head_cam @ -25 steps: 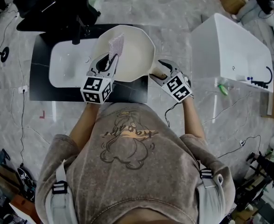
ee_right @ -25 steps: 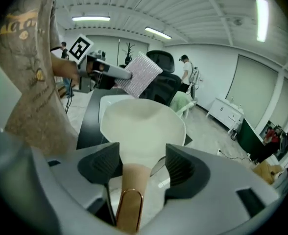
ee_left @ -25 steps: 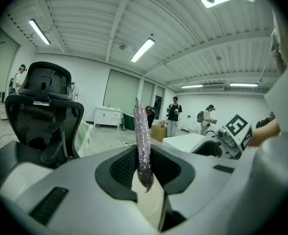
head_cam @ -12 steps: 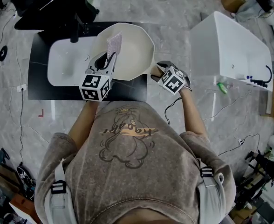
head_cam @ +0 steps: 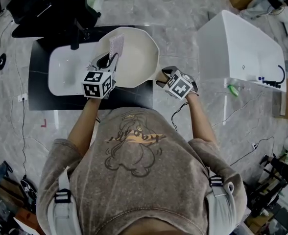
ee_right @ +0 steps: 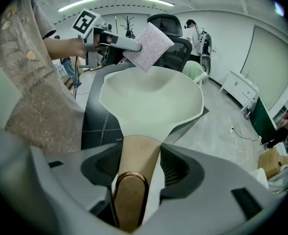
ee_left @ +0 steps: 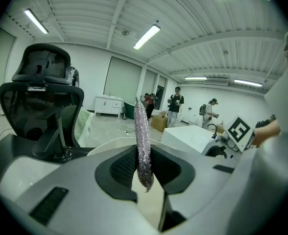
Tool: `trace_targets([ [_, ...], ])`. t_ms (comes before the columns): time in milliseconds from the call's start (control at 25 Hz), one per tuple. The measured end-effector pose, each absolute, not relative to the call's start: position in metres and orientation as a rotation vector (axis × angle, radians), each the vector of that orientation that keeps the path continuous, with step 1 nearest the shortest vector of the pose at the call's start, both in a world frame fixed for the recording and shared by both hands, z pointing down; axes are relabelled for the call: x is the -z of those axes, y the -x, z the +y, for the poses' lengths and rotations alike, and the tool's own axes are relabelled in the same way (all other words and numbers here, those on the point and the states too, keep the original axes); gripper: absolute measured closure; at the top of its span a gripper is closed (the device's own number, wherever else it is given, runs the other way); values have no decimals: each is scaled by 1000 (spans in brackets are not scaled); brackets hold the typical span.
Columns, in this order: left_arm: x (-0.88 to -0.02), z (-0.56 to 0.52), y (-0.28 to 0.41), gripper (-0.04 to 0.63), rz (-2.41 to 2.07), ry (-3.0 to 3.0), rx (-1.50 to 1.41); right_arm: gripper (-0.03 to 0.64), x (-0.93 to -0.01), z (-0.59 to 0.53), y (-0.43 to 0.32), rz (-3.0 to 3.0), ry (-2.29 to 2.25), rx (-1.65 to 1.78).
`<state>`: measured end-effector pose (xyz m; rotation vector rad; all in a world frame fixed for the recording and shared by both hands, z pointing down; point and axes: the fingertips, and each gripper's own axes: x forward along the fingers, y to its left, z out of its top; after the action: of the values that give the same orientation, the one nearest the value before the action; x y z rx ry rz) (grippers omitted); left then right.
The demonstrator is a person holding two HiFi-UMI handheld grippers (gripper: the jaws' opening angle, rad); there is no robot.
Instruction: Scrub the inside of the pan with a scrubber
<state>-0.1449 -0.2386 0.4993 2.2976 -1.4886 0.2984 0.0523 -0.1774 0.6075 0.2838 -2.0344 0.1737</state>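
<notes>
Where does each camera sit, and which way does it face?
Head view: on the person's head, facing steeply down at the pan and sink; shows shirt, left gripper, right gripper.
Left gripper view: on the left gripper, facing roughly level past the scrubber in its shut jaws; right gripper at the edge.
Right gripper view: on the right gripper, facing into the pan along the pan handle its jaws have just been closing on; shows left arm.
Shared: all show the scrubber.
</notes>
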Motion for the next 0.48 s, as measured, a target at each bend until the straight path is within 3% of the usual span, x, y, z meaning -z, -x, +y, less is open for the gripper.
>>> trace_targets([
  [480,-578,-289,100,511,-1282,-2254,-578,364,-608,-181,-51,-2056,-287,-154],
])
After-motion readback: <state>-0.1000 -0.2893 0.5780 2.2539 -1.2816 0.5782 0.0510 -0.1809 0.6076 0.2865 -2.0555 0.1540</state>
